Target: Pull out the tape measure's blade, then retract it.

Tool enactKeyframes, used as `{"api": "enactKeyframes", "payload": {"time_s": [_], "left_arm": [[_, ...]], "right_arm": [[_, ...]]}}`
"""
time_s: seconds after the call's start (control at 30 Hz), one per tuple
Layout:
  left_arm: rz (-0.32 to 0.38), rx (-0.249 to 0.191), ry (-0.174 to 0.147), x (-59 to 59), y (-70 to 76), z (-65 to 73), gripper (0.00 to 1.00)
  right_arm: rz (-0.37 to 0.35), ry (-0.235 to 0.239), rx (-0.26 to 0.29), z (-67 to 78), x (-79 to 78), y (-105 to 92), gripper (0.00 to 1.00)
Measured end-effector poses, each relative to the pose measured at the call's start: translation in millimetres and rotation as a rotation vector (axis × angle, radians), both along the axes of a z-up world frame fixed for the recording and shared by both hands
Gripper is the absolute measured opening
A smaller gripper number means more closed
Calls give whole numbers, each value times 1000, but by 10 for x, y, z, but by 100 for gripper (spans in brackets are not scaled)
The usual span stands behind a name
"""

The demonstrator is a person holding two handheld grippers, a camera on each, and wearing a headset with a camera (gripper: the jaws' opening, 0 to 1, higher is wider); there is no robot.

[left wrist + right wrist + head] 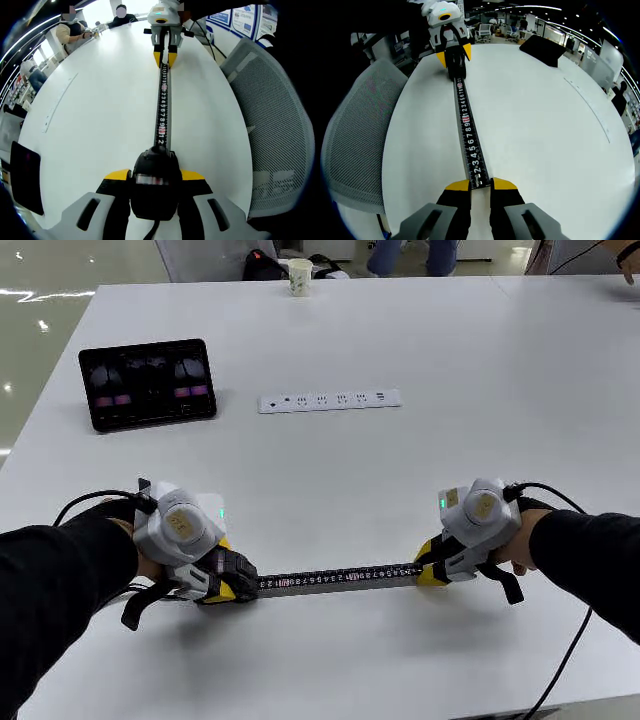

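Note:
My left gripper (228,582) is shut on the black tape measure case (155,182) near the table's front edge. The case (238,573) also shows in the head view. Its black blade (335,577) with white numbers lies flat on the white table (400,350), stretched to the right. My right gripper (428,574) is shut on the blade's end hook (480,184). In the right gripper view the blade (468,135) runs away from the yellow-tipped fingers (506,185) to the left gripper (453,56). The left gripper view shows the blade (162,107) reaching the right gripper (165,56).
A dark tablet (148,383) stands at the back left. A white power strip (329,400) lies in the table's middle, a paper cup (300,276) at the far edge. A grey mesh chair (270,130) stands close to the table. People sit at the far end (75,30).

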State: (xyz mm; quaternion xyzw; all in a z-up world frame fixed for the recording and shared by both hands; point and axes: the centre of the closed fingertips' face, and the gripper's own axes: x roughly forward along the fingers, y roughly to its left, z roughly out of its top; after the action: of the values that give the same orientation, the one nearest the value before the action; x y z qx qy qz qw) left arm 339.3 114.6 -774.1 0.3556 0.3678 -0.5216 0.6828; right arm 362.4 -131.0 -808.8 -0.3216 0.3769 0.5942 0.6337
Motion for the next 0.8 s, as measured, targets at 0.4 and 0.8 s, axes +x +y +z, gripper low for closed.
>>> {"api": "enactKeyframes", "payload": {"time_s": [0.4, 0.8], "left_arm": [[1, -27, -11, -7, -29, 13, 31], [1, -9, 3, 3, -36, 0, 31]], "right_arm": [[35, -13, -25, 4, -14, 22, 12], [10, -13, -56, 4, -10, 32, 13]]}}
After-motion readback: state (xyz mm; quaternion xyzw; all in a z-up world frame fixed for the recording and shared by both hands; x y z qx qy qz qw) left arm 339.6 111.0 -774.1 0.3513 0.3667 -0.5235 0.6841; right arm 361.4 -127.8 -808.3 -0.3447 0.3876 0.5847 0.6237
